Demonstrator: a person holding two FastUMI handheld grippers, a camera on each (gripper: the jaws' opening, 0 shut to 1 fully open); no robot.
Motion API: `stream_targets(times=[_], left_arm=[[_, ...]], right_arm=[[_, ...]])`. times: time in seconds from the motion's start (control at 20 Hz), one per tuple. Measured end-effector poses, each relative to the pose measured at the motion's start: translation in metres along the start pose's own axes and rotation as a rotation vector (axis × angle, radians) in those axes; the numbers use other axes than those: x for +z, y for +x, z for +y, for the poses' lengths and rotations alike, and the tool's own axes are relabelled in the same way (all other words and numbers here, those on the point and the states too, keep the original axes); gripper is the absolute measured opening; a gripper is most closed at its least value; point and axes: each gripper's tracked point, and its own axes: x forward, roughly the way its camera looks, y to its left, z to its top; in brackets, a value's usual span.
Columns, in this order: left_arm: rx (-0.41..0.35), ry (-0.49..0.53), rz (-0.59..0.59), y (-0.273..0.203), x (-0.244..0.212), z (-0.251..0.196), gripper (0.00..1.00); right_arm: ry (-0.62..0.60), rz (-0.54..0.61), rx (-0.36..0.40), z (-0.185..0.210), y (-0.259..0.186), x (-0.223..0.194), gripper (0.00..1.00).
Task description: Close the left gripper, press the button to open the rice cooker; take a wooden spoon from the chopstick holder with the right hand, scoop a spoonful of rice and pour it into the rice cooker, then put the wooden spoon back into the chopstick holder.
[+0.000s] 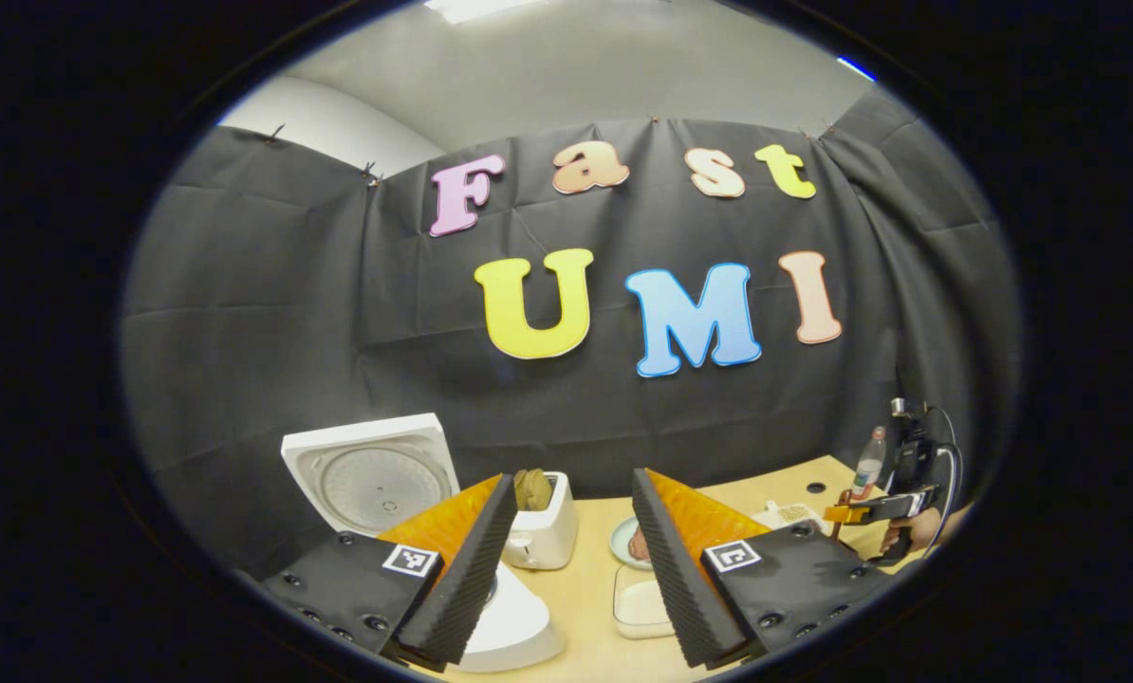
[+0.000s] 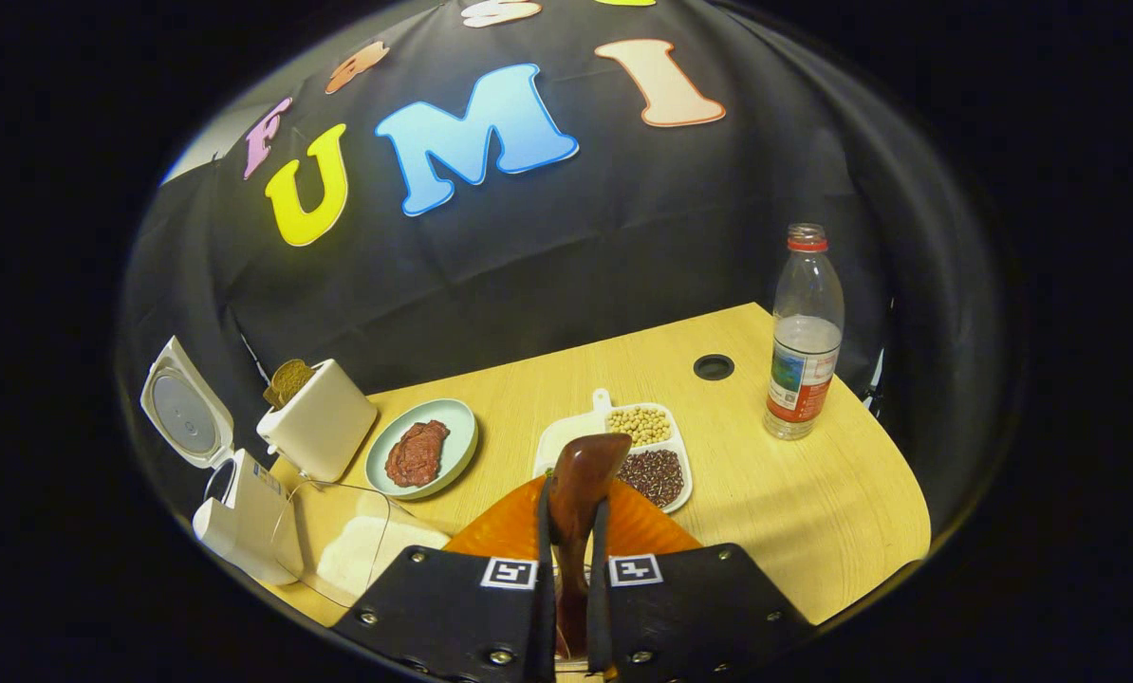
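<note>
Right tongs (image 2: pixel 571 569) clamp wooden spoon (image 2: pixel 581 479); left tongs (image 1: pixel 566 560) wide apart, empty. Rice cooker (image 1: pixel 377 474) lid up on wood table (image 2: pixel 813 493).

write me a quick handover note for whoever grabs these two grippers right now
Left gripper: open, empty, hovering near the rice cooker.
Right gripper: shut on the wooden spoon, bowl end pointing forward over the table.
Rice cooker lid is up, so the button press is done. The spoon is out of its holder.
Clear container of rice sits between the cooker and the right gripper. Toaster, plate of meat and bean dish are behind it.
Left: scoop rice, pour into the cooker, return the spoon to the chopstick holder.
</note>
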Motion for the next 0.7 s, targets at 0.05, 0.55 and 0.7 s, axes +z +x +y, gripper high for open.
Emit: stream_targets(times=[0.05, 0.55, 0.7], left_arm=[[-0.005, 0.001, -0.003, -0.001, -0.001, 0.0, 0.9], [-0.077, -0.04, -0.057, -0.01, 0.005, 0.004, 0.84], [-0.108, -0.057, -0.08, -0.014, 0.007, 0.008, 0.85]], right_arm=[[0.009, -0.003, 0.005, 0.004, -0.001, -0.002, 0.08], [0.076, -0.152, -0.018, 0.022, -0.073, 0.058, 0.08], [0.092, -0.198, -0.013, 0.038, -0.102, 0.078, 0.07]])
